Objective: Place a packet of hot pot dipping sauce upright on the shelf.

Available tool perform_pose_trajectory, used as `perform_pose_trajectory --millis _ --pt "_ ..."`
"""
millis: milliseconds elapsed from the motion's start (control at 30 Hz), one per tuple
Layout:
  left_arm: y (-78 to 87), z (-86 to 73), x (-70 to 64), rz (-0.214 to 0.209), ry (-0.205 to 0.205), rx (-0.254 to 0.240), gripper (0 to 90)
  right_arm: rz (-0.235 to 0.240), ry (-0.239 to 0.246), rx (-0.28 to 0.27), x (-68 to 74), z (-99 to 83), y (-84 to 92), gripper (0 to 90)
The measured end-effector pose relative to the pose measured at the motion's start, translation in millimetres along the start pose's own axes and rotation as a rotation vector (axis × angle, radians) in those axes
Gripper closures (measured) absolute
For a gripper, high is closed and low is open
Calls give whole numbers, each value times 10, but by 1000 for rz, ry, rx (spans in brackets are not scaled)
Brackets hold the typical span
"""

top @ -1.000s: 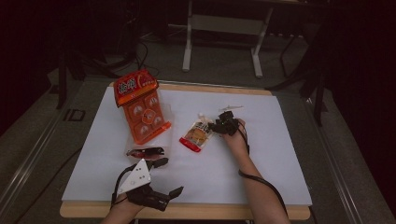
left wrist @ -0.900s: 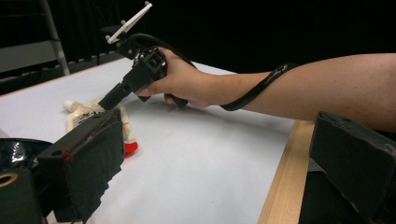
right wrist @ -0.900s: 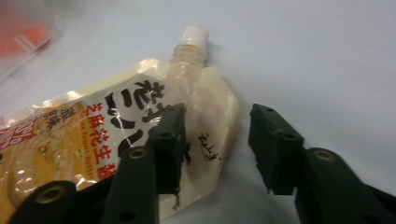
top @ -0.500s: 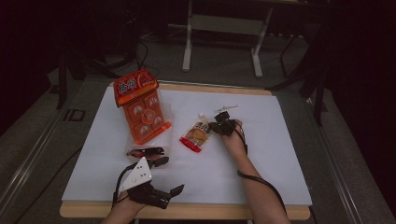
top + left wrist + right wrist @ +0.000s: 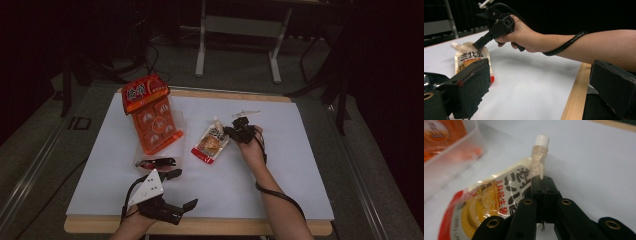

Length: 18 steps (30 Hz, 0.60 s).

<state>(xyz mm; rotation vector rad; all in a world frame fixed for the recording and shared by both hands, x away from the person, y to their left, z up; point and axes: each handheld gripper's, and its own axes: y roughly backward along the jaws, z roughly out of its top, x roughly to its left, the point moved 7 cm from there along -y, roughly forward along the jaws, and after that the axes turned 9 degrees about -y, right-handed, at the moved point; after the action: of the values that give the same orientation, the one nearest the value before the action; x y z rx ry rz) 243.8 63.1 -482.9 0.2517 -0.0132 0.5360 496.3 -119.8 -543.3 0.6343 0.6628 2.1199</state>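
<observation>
One spouted pouch [image 5: 210,144] – right tool [image 5: 234,132] clamped on its top edge, left tool [image 5: 181,189] wide, one orange pack [image 5: 151,113].

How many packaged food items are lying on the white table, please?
3: the spouted pouch at centre, pinched by the right gripper; the orange packet at back left; a small dark wrapper near the left gripper.

The right gripper [image 5: 541,180] has just been closing and its black jaws are now pressed together on the top edge of the flat spouted sauce pouch with a white cap [image 5: 499,202], just below the spout. Compared with the earlier pictures, the pouch's spout end is raised off the white table sheet [image 5: 300,150].
</observation>
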Motion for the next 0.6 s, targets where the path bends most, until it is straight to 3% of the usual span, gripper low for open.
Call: perform_pose_trajectory --millis 200,600 --pt "7 -10 28 23 9 0 40 46 17 -51 177 121 155 899" --pt "3 6 19 20 9 -9 40 145 76 -119 581 295 397 900"
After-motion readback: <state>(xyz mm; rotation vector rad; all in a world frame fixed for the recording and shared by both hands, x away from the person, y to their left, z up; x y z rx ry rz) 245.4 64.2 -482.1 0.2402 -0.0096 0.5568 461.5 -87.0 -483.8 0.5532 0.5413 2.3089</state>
